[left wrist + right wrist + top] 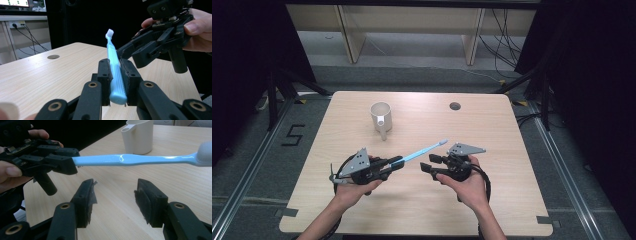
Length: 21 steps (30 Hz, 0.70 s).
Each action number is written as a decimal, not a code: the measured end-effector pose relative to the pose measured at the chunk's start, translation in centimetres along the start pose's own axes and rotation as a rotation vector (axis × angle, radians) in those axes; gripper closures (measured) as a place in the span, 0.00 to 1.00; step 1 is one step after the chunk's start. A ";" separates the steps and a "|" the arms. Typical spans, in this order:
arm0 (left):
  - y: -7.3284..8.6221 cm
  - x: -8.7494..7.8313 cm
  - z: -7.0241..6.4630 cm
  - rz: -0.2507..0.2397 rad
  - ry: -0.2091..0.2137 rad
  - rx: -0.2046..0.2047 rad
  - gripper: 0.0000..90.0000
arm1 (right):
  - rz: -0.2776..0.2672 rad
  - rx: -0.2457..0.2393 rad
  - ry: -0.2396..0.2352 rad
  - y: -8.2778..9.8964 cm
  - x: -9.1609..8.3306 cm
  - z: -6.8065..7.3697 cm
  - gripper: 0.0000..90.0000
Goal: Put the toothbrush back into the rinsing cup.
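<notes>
Toothbrush [421, 153], light stiff slick plastic, sits clamped by its handle end in the left tongs [393, 162], bristle head sticking out past the gaping, empty right tongs [430, 166], so best hold looks like mid-handle, clear of the cup [381, 117] beyond.

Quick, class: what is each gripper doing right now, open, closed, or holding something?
Left gripper: shut on the toothbrush, near its handle end.
Right gripper: open, holding nothing, just below the toothbrush.
</notes>
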<state>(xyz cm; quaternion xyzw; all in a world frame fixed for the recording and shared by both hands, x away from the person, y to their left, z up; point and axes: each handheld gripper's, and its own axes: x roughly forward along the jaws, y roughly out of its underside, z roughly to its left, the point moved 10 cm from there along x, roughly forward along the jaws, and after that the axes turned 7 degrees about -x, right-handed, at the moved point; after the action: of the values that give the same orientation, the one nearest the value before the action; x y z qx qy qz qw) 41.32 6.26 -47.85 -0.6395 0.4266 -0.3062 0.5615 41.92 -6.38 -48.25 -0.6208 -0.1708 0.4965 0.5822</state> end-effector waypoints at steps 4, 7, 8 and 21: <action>0.0 0.0 -0.1 -0.002 0.002 -0.001 0.87 | -0.020 0.016 0.008 -0.6 0.4 0.0 0.54; 0.0 0.0 0.0 -0.004 0.002 -0.003 0.87 | -0.031 0.021 -0.001 -1.0 0.3 -0.1 0.53; 0.0 0.0 -0.1 -0.005 0.003 -0.005 0.87 | -0.040 0.033 -0.001 -1.0 0.4 -0.2 0.53; -0.4 0.0 -0.2 -0.032 0.003 -0.015 0.87 | -0.112 0.089 -0.030 -2.4 0.4 -0.5 0.53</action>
<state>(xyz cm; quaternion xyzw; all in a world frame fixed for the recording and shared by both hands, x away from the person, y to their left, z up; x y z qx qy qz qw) 41.25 6.15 -47.42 -0.6502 0.4193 -0.3127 0.5510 43.42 -5.77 -46.33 -0.5765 -0.1917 0.4794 0.6334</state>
